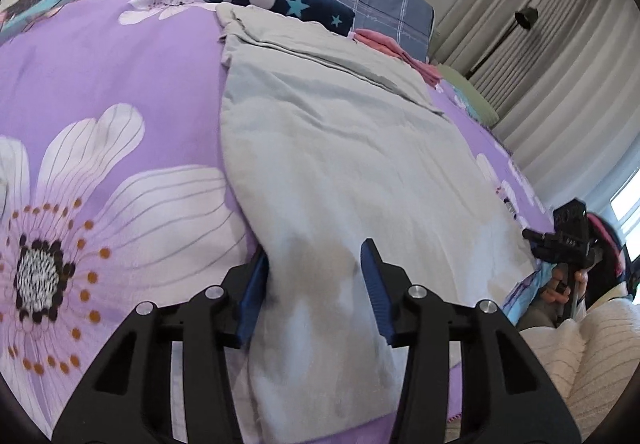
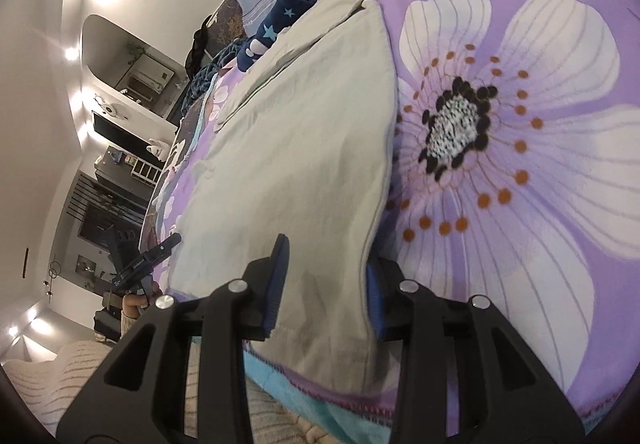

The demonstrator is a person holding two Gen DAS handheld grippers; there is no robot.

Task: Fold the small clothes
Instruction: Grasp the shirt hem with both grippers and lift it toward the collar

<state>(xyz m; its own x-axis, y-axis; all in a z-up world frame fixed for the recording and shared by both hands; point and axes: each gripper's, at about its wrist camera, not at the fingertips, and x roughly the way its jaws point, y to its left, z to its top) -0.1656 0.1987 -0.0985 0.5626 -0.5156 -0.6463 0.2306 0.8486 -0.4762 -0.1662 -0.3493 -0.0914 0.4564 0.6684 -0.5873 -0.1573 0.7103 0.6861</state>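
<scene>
I have the left gripper point(image 1: 314, 284) and right gripper point(image 2: 326, 280) each half-spread astride a near corner of the grey garment point(image 1: 340, 147) on the bed point(image 1: 100, 75), ready to pinch and fold it away from me.

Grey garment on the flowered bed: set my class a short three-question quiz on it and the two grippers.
1. True or false: the grey garment lies flat on the purple flowered bedspread.
2. What lies just beyond the garment's far end? A) dark blue star-print cloth B) a book C) a shoe
3. Fill in: each gripper, left gripper and right gripper, has a near ______ of the garment between its blue pads.

Key
1. True.
2. A, the star-print cloth, with a pink cloth beside it.
3. Corner.
</scene>
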